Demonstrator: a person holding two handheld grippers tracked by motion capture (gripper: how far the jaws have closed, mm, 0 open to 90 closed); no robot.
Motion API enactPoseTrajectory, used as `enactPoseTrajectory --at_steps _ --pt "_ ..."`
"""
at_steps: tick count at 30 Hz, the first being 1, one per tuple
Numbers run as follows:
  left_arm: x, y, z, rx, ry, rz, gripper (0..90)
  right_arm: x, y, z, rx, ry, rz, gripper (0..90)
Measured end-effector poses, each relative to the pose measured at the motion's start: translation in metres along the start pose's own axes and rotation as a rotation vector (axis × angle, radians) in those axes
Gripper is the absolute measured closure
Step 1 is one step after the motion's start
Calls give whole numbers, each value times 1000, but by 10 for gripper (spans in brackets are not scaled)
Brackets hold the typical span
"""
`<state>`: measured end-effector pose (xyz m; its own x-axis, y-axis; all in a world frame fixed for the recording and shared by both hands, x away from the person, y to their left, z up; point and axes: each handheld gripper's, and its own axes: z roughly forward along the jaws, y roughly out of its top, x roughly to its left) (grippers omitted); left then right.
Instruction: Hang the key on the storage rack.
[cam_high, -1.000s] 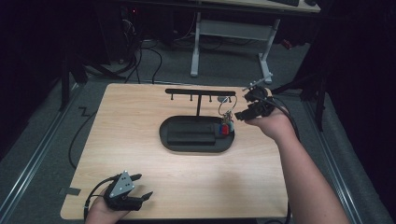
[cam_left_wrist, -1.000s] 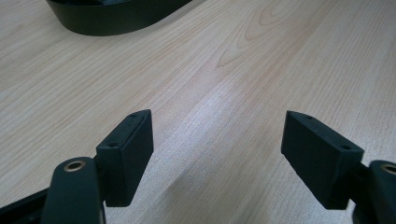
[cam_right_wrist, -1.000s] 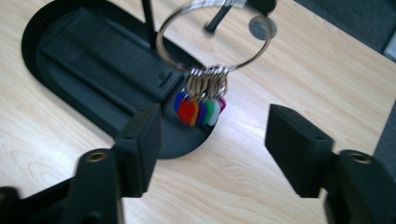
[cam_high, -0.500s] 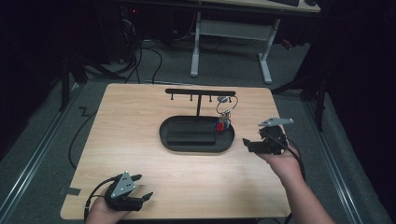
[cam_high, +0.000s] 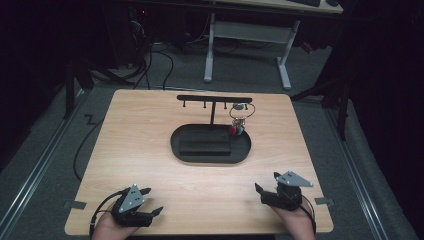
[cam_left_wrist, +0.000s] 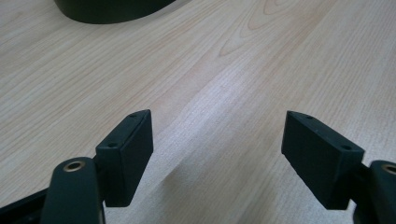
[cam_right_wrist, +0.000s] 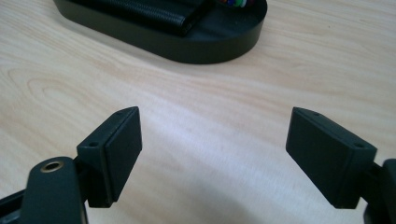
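Observation:
A black stand with an oval base (cam_high: 240, 150) and a T-shaped hook bar (cam_high: 214, 99) stands mid-table. A keyring with keys and red and blue charms (cam_high: 239, 120) hangs from a hook near the bar's right end. A flat black wallet-like piece (cam_high: 205, 146) lies in the base. My right gripper (cam_high: 266, 182) rests low near the table's front right edge, well short of the stand. Its jaws have just been opening and now stand open (cam_right_wrist: 212, 149) with only bare wood between them. My left gripper (cam_high: 152, 200) sits at the front left, open (cam_left_wrist: 217, 144) and empty.
The wooden table (cam_high: 150, 130) is bare around the stand. The right gripper view has the base's rim (cam_right_wrist: 205, 44) ahead, and its edge (cam_left_wrist: 107, 9) shows in the left gripper view. Cables and a white desk frame (cam_high: 210, 55) lie on the floor beyond the table.
My right gripper has pulled away from the bar's right end, down and back to the front right edge, with its jaws wider apart. The keyring stays hanging. The left gripper has kept still.

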<state>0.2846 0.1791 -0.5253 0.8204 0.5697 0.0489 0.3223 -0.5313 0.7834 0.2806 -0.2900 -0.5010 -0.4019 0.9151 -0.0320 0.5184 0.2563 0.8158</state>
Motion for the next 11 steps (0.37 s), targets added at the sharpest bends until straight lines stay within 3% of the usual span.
enactPoseTrajectory --at_steps 2,3,4,7,11 --pt "-1 1 0 1 -1 4 256 1 -16 -6 -35 -9 15 221" --pt "-1 1 0 0 -3 5 256 -1 -18 -9 3 18 33 206" --pt "-2 1 1 0 -6 7 256 -3 -19 -12 8 32 35 200" --pt "-2 1 2 9 -6 7 257 -10 -26 -14 9 6 52 205" --pt "-2 1 3 12 -1 3 257 -12 -25 -15 -17 5 50 205"
